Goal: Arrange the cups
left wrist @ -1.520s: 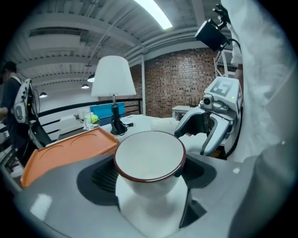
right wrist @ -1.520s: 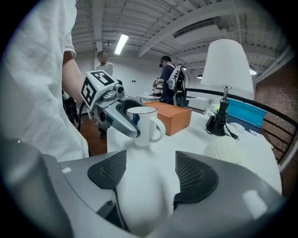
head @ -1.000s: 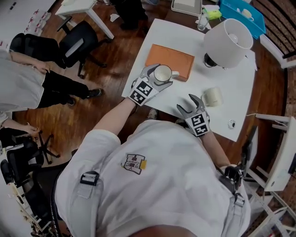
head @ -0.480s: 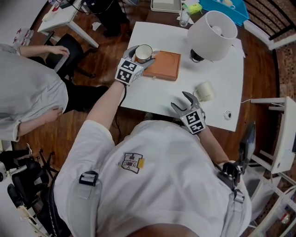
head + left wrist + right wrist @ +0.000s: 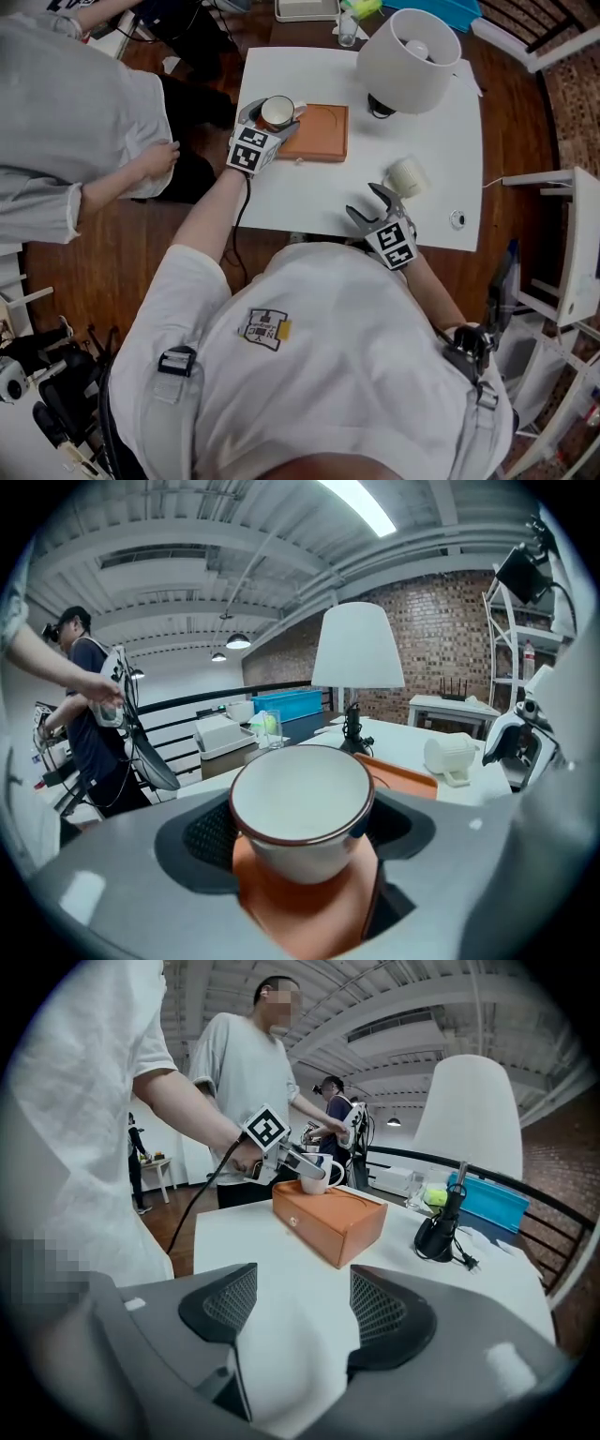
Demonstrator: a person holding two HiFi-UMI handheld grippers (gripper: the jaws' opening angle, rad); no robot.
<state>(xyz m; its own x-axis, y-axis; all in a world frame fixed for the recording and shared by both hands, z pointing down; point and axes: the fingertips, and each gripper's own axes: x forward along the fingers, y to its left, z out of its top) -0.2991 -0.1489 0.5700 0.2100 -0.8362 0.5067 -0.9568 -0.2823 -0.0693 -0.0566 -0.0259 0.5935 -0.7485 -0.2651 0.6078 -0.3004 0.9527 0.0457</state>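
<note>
**One cup gripped over the box, the other on its side**

At the far left of the head view a bystander (image 5: 66, 103) in a grey shirt stood beside the table (image 5: 309, 202), one hand close to its left edge.

The left gripper (image 5: 270, 116) was clamped on a cup (image 5: 300, 808). The cup stood upright between the pads, which pressed on its sides. It was white with a dark rim, and its mouth faced up. It was at the left end of the box (image 5: 319, 133), an orange, flat-topped box lying on the white table. Whether the cup's base touched the lid could not be told.

Behind the box and to its right stood a lamp (image 5: 408, 58) with a white shade, its dark base on the table. Past the table's far edge were a white tray (image 5: 305, 9), a glass (image 5: 347, 33) and a blue bin (image 5: 450, 9).

Right of the box, well apart from it, a second cup (image 5: 405, 176) lay on its side on the table.

The right gripper (image 5: 291, 1335) hung near the table's front edge, just short of the second cup. Its jaws were spread, with only bare tabletop between them. It touched nothing.

Further right, near the front right corner, a small round object (image 5: 457, 219) lay on the table, too small to identify.
</note>
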